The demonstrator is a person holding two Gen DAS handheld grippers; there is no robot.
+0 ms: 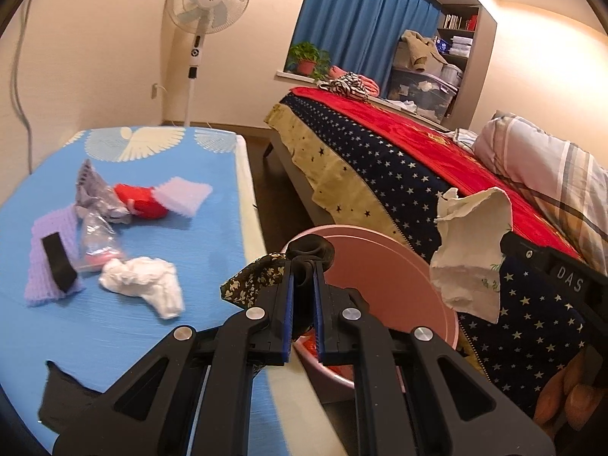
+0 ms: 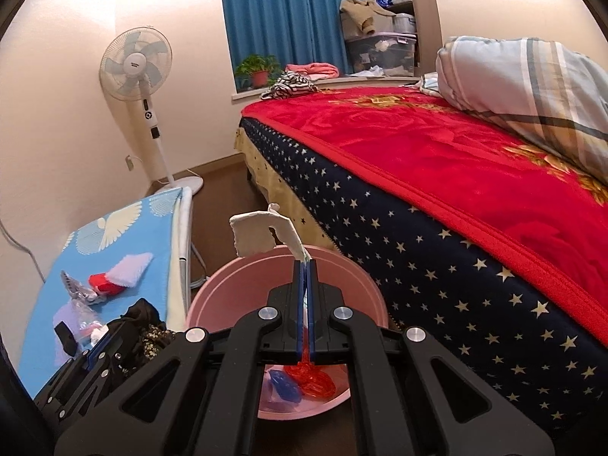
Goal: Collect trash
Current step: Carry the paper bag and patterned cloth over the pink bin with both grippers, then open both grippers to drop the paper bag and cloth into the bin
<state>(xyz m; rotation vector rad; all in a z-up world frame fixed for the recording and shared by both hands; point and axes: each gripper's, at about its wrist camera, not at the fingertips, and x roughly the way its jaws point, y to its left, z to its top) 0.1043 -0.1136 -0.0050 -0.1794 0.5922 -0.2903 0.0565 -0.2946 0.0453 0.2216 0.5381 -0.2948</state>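
My left gripper (image 1: 304, 264) is shut on a dark floral cloth scrap (image 1: 254, 277) and holds it over the near rim of the pink basin (image 1: 399, 277). My right gripper (image 2: 306, 264) is shut on a torn white paper wrapper (image 2: 258, 233), held above the basin (image 2: 235, 288); the wrapper also shows in the left wrist view (image 1: 471, 250). Red and blue plastic wrappers (image 2: 311, 378) lie in the basin. On the blue table (image 1: 152, 326) lie a crumpled white tissue (image 1: 144, 281), a red wrapper (image 1: 140, 199), a clear plastic bag (image 1: 97, 243) and purple foam pieces (image 1: 45, 262).
A bed with a red blanket (image 2: 437, 159) and starry valance runs along the right, close to the basin. A standing fan (image 1: 207, 0) is by the far wall. A black scrap (image 1: 64, 399) lies at the table's near edge. Brown floor (image 1: 262, 159) separates table and bed.
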